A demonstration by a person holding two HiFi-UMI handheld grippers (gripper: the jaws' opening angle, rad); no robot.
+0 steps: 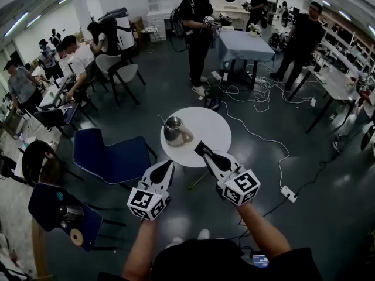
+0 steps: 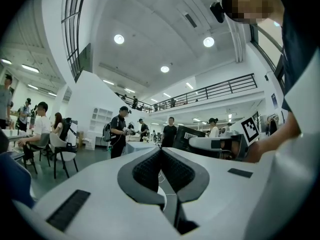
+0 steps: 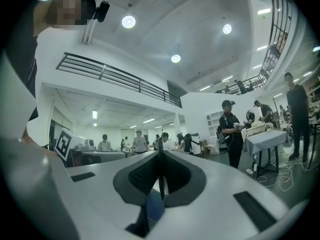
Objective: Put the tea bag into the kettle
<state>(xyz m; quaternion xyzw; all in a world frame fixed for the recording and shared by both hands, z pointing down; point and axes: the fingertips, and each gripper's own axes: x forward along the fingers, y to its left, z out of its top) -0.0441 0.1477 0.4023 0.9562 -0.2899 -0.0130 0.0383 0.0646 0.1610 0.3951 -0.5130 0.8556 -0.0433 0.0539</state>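
- Left tool (image 1: pixel 169 164): jaws were together and gripped nothing; it sat at lower centre of the head view, just short of the worktop (image 1: pixel 212 120) edge.
- Kettle (image 1: pixel 173 129): stood upright on the left part of the round worktop, directly up-frame from the left tool and up-left of the right one.
- Right tool (image 1: pixel 200 147): jaws were together with nothing identifiable between them. Its tip was over the worktop's near edge, judged the nearer to the kettle.
- Tea bag: could not be located in any view.

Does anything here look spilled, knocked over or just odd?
Nothing looks spilled or knocked over: the metal kettle stands upright on the round white table. The one untidy thing is the white cable snaking loose across the floor.
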